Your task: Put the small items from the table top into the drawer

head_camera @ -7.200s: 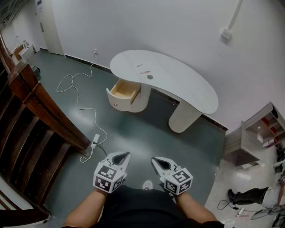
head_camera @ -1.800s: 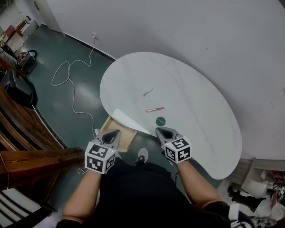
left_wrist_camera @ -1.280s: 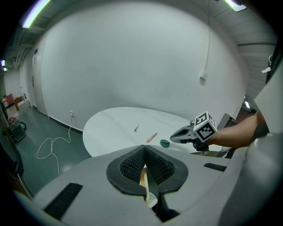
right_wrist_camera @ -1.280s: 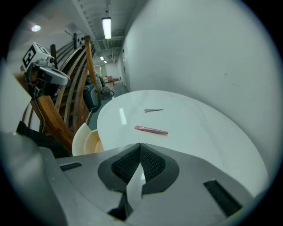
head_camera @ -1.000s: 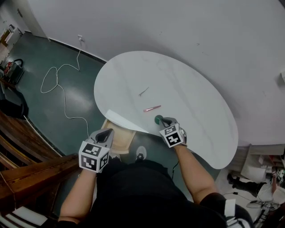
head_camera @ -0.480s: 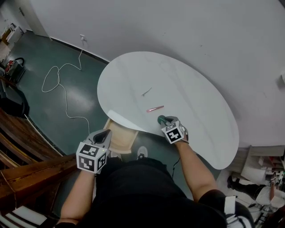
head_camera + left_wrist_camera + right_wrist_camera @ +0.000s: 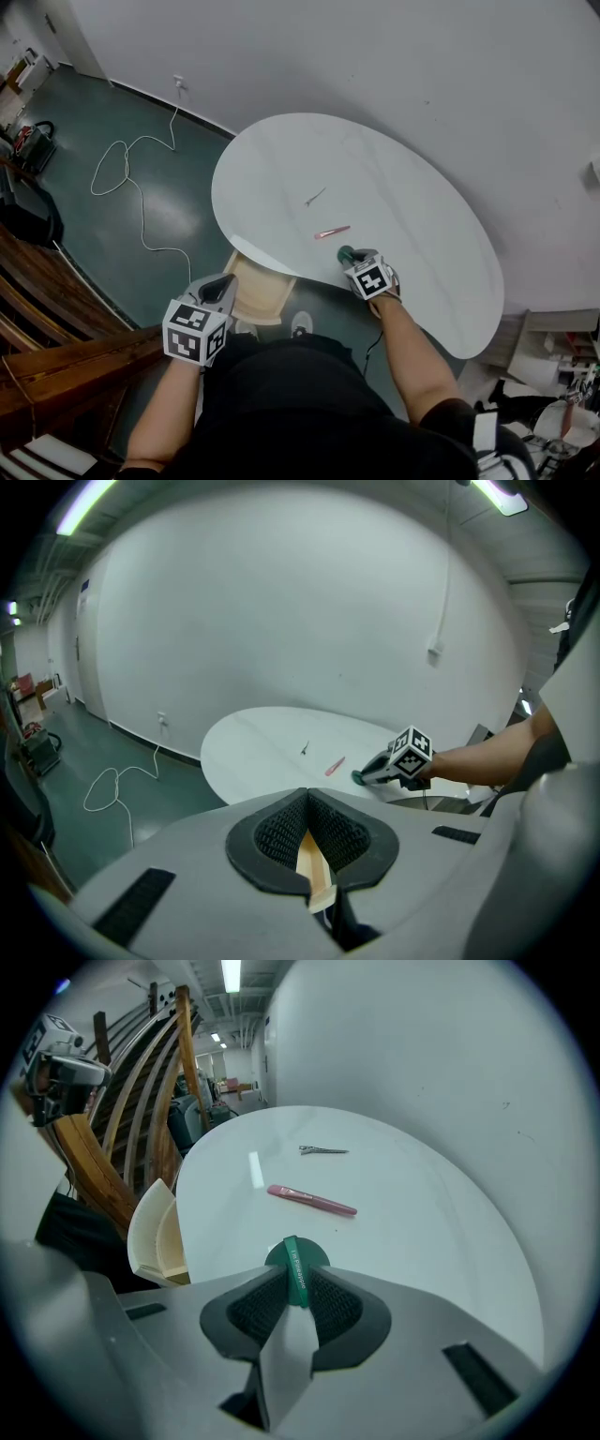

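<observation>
A green disc [image 7: 296, 1258] stands on edge between the pads of my right gripper [image 7: 296, 1279], which is shut on it just above the white table [image 7: 403, 187]. In the head view the right gripper [image 7: 352, 258] is at the table's near edge with the disc [image 7: 345, 253] at its tip. Beyond it lie a pink brush [image 7: 312, 1200] and a small metal clip [image 7: 322, 1150]. My left gripper [image 7: 223, 281] hangs over the open wooden drawer [image 7: 253, 289], shut with nothing in it.
The drawer [image 7: 155, 1232] juts out under the table's left end. A white cable [image 7: 122, 178] loops on the green floor at the left. A dark wooden railing [image 7: 56, 347] runs along the lower left. A white wall backs the table.
My right gripper reached forward from in front of the person onto the table and shut on the green disc. The left gripper stayed low over the drawer.
</observation>
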The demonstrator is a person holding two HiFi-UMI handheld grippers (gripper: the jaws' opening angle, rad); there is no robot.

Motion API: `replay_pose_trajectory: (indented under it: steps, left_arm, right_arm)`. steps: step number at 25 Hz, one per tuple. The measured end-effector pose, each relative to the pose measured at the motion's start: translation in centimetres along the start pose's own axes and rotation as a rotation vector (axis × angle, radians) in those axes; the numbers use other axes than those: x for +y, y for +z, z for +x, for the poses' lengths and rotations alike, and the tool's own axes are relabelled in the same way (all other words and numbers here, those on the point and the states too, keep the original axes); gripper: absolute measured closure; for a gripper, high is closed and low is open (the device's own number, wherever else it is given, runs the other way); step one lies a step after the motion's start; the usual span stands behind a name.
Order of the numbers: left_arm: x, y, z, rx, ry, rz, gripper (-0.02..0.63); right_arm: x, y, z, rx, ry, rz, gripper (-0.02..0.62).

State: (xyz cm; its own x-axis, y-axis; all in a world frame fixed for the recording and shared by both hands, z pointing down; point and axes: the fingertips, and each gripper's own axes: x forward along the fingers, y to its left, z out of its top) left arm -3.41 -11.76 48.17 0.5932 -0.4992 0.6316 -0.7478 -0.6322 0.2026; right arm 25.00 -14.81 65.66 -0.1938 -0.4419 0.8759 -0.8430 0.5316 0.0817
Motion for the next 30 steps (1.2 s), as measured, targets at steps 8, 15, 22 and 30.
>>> replay_pose_trajectory:
  steps: [8, 15, 22, 30]
  left_arm:
    - [0.9, -0.5, -0.7, 0.006, -0.012, 0.009, 0.592]
    - [1.2, -0.6, -0.6, 0.003, -0.035, 0.018, 0.592]
    - [1.5, -1.1, -0.3, 0.012, -0.058, 0.025, 0.592]
    - [1.9, -2.4, 0.2, 0.022, -0.068, 0.017, 0.592]
  right_arm:
    - [-0.1, 0.7, -0.8, -0.012, -0.035, 0.026, 0.584]
    - [0.5, 1.1, -2.1, -0.037, -0.048, 0.039, 0.584]
    - [3.9, 3.4, -4.2, -0.122, -0.015, 0.067, 0.584]
    - [11.0, 6.4, -4.5, -0.186, 0.107, 0.029, 0.584]
